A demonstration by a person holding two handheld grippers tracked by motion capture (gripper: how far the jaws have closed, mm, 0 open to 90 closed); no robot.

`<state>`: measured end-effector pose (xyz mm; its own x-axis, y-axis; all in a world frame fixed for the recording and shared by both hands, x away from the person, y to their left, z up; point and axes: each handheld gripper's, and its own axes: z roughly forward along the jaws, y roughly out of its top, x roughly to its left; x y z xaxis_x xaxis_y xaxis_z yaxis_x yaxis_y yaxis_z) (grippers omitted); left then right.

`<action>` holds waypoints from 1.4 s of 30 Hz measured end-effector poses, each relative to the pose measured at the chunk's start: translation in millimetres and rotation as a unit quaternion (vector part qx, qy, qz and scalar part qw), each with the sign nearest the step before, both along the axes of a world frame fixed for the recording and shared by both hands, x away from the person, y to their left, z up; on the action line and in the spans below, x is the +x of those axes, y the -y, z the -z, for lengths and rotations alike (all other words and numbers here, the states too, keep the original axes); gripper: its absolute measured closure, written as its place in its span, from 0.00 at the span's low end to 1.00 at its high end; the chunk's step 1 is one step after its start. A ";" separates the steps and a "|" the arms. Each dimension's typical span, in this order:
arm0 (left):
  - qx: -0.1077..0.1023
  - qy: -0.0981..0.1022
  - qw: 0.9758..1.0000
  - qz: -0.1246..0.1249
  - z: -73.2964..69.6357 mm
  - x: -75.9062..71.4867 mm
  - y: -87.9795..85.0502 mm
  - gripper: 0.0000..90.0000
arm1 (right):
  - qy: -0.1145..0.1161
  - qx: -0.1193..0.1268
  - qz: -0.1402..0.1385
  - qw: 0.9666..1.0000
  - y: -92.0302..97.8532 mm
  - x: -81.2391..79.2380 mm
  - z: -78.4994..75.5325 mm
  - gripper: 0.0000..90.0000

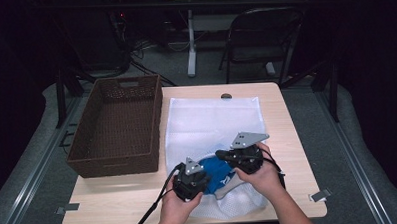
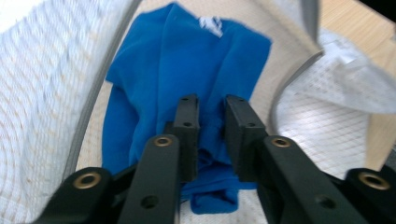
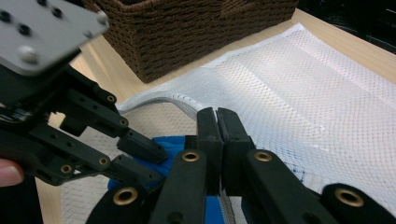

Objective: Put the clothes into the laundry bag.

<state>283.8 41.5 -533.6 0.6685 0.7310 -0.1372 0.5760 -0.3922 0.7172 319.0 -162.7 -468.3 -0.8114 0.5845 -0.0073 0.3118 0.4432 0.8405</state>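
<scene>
We see left hand-held gripper [image 2: 210,135] clamped on blue cloth [image 2: 187,70]; right hand-held gripper [image 3: 217,140] together, probably pinching mesh bag [image 3: 299,84] edge.

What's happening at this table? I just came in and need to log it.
A person holds a tool in each hand over a white mesh laundry bag lying flat on the wooden table. The left tool is pinching a fold of a blue garment that sits in the bag's opening. The right tool is shut on the bag's edge, holding the opening up. A brown woven basket stands beside the bag.
</scene>
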 end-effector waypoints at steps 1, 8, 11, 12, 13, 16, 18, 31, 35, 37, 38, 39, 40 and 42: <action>0.003 -0.001 1.000 -0.003 1.9 0.2 -0.1 0.77 | 0.000 0.000 0.000 1.000 0.1 0.0 -0.1 0.99; 0.025 -0.007 1.000 -0.015 12.6 1.6 1.2 0.48 | -0.001 0.001 0.000 1.000 -0.7 -0.4 -0.1 0.99; 0.025 -0.014 0.999 -0.019 18.6 3.4 0.1 0.45 | -0.002 0.001 0.000 1.000 -0.9 -0.7 -0.1 0.99; 0.024 -0.014 0.999 -0.022 20.4 3.7 0.0 0.44 | -0.002 0.002 0.000 1.000 -1.0 -0.7 -0.1 0.99; 0.028 -0.013 0.999 -0.022 21.7 4.4 -0.4 0.43 | -0.002 0.002 0.001 1.000 -1.2 -0.7 0.1 0.99; 0.026 -0.020 0.999 -0.022 24.7 5.6 0.1 0.40 | -0.001 -0.002 -0.001 1.000 -1.4 -0.4 0.5 0.99; 0.030 -0.018 0.999 -0.021 26.3 6.5 0.2 0.37 | 0.000 -0.002 -0.001 1.000 -1.6 -0.4 0.5 0.99; 0.035 -0.020 0.999 -0.019 34.1 6.5 4.1 0.32 | -0.001 -0.003 -0.003 1.000 -3.2 -1.3 0.8 0.99; 0.045 -0.019 0.999 -0.016 36.6 4.5 7.9 0.31 | -0.001 -0.003 -0.004 1.000 -3.6 -1.5 0.8 0.99; 0.049 -0.015 0.999 -0.017 37.6 4.1 8.9 0.31 | -0.001 -0.003 -0.004 1.000 -3.7 -1.4 0.9 0.99; 0.053 -0.015 0.998 -0.013 37.4 4.4 8.5 0.31 | -0.001 -0.003 -0.004 1.000 -3.7 -1.6 0.8 0.99; 0.055 -0.015 0.998 -0.015 37.8 4.3 9.0 0.31 | -0.001 -0.003 -0.005 1.000 -3.7 -1.7 0.7 0.99; 0.056 -0.012 0.998 -0.017 38.7 3.9 9.9 0.32 | -0.001 -0.003 -0.005 1.000 -3.7 -1.8 0.6 0.99; 0.062 -0.010 0.998 -0.018 39.0 3.4 10.9 0.33 | -0.001 -0.004 -0.005 1.000 -3.9 -1.7 0.8 0.99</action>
